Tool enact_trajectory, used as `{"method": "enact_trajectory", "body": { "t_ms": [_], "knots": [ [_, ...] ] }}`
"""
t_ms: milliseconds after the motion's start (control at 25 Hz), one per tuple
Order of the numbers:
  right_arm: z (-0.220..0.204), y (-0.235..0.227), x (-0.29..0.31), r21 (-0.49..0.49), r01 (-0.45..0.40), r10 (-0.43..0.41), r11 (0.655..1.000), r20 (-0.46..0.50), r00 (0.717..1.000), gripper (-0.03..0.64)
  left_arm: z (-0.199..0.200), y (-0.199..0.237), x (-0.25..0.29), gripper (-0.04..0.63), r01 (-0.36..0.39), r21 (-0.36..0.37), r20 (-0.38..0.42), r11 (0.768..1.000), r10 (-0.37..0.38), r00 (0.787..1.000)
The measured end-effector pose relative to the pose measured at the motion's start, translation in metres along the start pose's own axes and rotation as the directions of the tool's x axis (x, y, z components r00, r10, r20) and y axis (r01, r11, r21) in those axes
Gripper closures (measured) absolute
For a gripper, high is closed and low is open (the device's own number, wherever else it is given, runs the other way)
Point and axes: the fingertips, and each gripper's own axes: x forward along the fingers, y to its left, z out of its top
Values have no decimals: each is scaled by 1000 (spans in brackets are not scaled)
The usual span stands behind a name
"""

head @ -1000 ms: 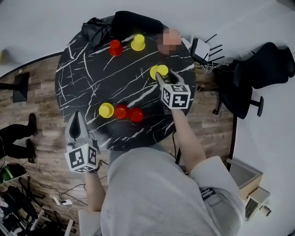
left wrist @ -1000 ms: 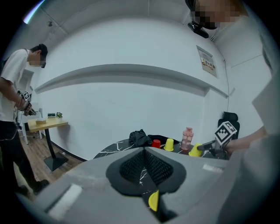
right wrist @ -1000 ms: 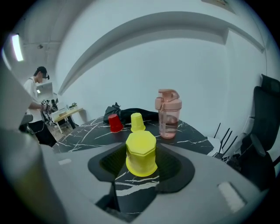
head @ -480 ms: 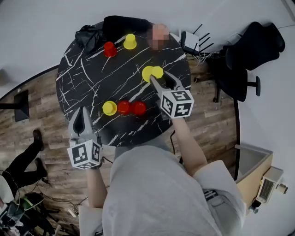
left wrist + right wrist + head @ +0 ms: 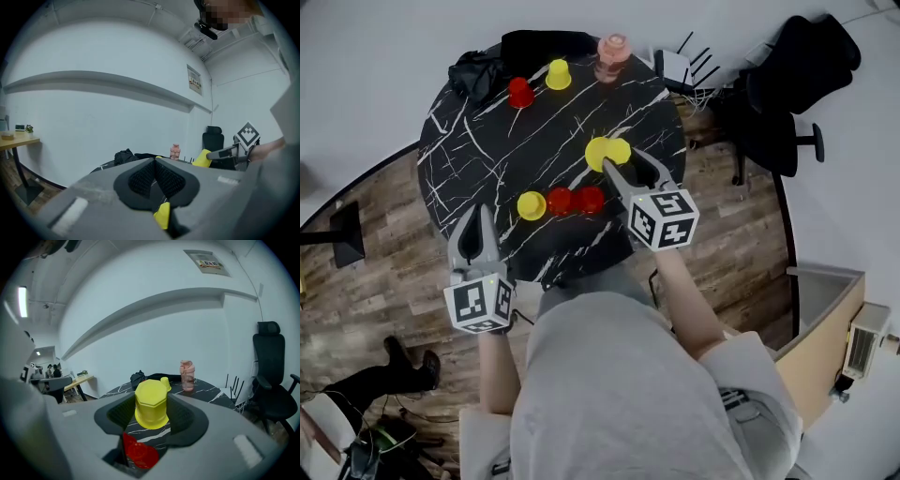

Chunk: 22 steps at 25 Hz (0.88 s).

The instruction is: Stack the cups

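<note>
My right gripper (image 5: pixel 622 157) is shut on an upside-down yellow cup (image 5: pixel 606 152), held above the black marble table (image 5: pixel 487 141); in the right gripper view the yellow cup (image 5: pixel 151 404) sits between the pads. Just near of it stand two red cups (image 5: pixel 577 200) and a yellow cup (image 5: pixel 532 205) in a row. A red cup (image 5: pixel 521 92) and another yellow cup (image 5: pixel 559 74) stand at the far side. My left gripper (image 5: pixel 476 212) is shut and empty, over the table's near left edge; in its own view its jaws are pressed together.
A pink bottle (image 5: pixel 612 54) and a black bag (image 5: pixel 511 52) lie at the table's far edge. A black office chair (image 5: pixel 787 84) stands to the right. A person's legs (image 5: pixel 356 384) show at lower left on the wooden floor.
My right gripper has carried the yellow cup up and nearer the row of red cups. The left gripper has risen a little, still shut.
</note>
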Motion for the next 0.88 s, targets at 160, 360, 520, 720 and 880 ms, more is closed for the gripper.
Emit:
{"method": "enact_trajectory", "body": {
  "t_ms": [160,360,520,720,880],
  "knots": [
    [-10,23,-7,-3,-14,13,1000,-12,1000,407,0,4,-11,589,23,5,4,1000,-23,1000],
    [-27,59,-3,-29,-57,56,998,-55,997,407,-5,14,-30,589,21,-1,6,1000,-21,1000],
    [-44,84,6,-60,-92,85,994,-115,990,407,-10,28,-48,589,-7,-9,5,1000,7,1000],
    [-64,107,19,-98,-114,94,989,-190,977,407,-19,51,-72,589,-55,-22,-4,998,55,998],
    [-75,121,27,-133,-129,96,983,-235,967,405,-26,66,-88,589,-91,-35,-13,995,91,996]
  ]
}}
